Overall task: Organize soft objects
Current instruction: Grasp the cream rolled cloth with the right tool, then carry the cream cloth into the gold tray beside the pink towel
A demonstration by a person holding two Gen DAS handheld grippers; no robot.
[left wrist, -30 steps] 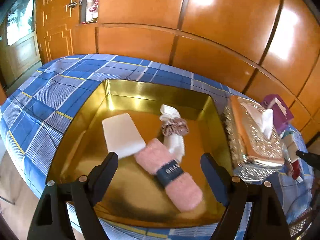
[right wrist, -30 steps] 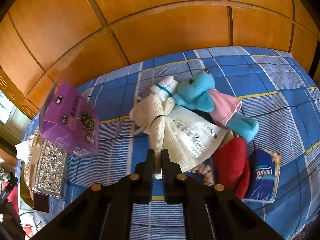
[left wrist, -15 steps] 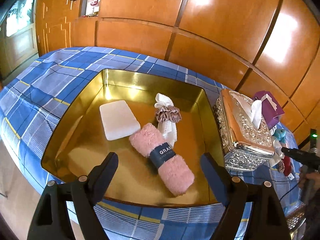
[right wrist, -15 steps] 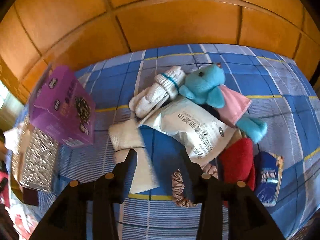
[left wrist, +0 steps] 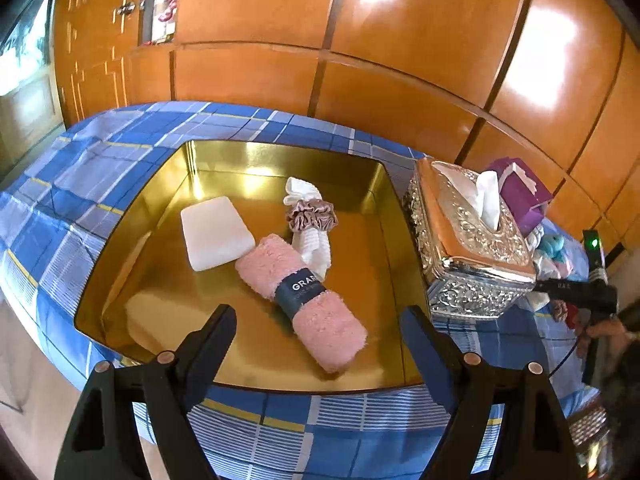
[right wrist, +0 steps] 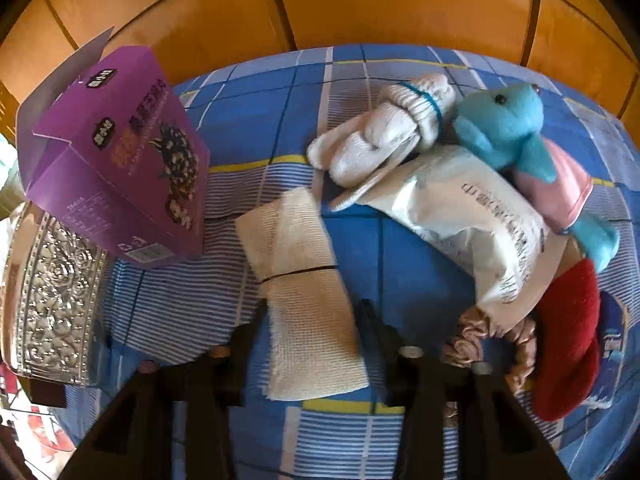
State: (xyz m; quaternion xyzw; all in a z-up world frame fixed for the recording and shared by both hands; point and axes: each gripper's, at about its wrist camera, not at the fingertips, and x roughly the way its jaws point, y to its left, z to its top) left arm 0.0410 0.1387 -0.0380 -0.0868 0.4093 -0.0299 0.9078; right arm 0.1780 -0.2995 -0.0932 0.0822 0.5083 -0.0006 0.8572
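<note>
Closing around the cream folded cloth (right wrist: 306,296) at lower centre — right gripper (right wrist: 310,312) jaws either side, not visibly pressing it yet. Hovering wide open and empty over the gold tray (left wrist: 132,236) — left gripper (left wrist: 316,324). Lying mid-tray: pink rolled towel (left wrist: 304,300), white pad (left wrist: 216,232), scrunchie-bound white roll (left wrist: 314,224). Sitting further up right: white socks (right wrist: 384,128), blue plush (right wrist: 508,124).

You're in a home: glossy wooden wardrobe panels (left wrist: 400,40), surface under blue checked cloth (left wrist: 100,176), ornate silver tissue box (left wrist: 472,248), blue plush toy (right wrist: 504,124), rolled socks (right wrist: 384,128).
</note>
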